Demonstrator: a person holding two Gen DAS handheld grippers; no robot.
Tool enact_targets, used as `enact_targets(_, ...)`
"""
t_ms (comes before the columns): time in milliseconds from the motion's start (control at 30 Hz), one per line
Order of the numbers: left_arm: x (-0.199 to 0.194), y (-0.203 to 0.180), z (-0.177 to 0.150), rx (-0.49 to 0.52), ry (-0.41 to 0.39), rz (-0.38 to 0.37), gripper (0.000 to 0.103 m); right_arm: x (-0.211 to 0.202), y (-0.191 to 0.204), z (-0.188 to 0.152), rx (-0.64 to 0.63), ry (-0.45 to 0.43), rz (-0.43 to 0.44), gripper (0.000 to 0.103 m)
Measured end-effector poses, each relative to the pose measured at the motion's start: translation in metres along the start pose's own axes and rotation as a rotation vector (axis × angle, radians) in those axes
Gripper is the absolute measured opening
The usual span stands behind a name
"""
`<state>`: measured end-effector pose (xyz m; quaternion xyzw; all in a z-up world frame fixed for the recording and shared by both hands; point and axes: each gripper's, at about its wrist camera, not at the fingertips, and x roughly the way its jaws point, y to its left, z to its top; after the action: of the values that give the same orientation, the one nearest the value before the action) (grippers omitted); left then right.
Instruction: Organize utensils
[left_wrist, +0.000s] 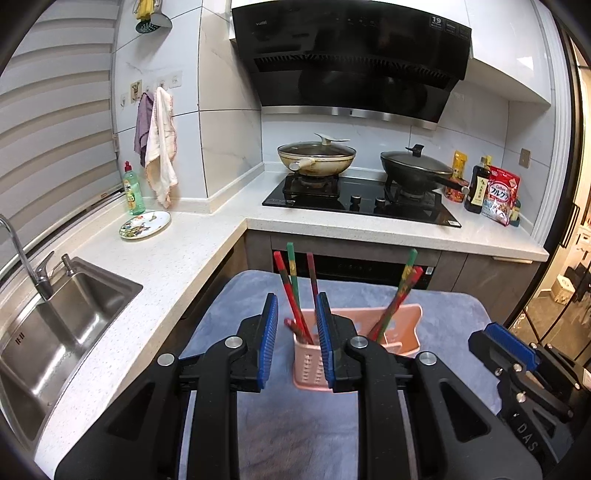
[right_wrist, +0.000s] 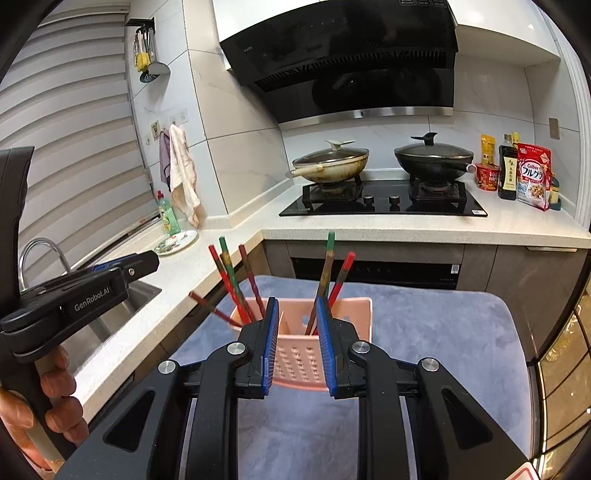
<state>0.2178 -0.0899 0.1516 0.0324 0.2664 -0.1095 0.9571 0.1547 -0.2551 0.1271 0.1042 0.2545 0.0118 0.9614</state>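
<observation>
Pink plastic, that's the holder (left_wrist: 391, 332) in front of me, a slotted, two-compartment caddy standing on the soft grey-blue mat (left_wrist: 295, 424), near the counter edge. Red-and-green chopsticks (left_wrist: 295, 291) lean out of the left compartment, another bunch (right_wrist: 332, 277) fans out of the right one, and in the right wrist view one stick (right_wrist: 207, 306) seems to hang low beside the holder's left wall; whether it is inside or outside, I can't tell. My left gripper (left_wrist: 297, 341) has its jaws slightly spread with nothing between them, just the holder behind the gap. My right gripper (right_wrist: 295, 345) is the same: parted a little, empty, lined up on the holder's near wall. I reckon these sticks are light, stiff and slick with lacquer, so they could twist or slip in a pinch. I'd take one on the upper shaft, well above the rim, flat across the ribbed blue pads (left_wrist: 271, 339). The holder looks light too and could tip.
</observation>
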Motion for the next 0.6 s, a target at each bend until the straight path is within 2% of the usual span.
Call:
enact_targets(200,-0.007,-0.006,-0.026,0.032,0.017,0.03,0.02,-0.006,0.007,-0.024,-0.012,0.041,-0.028,0.021)
enact_targets(600,0.001,-0.007,-0.07,0.029,0.102,0.04,0.021,-0.006,0.013,-0.062,-0.022,0.116,-0.079,0.021)
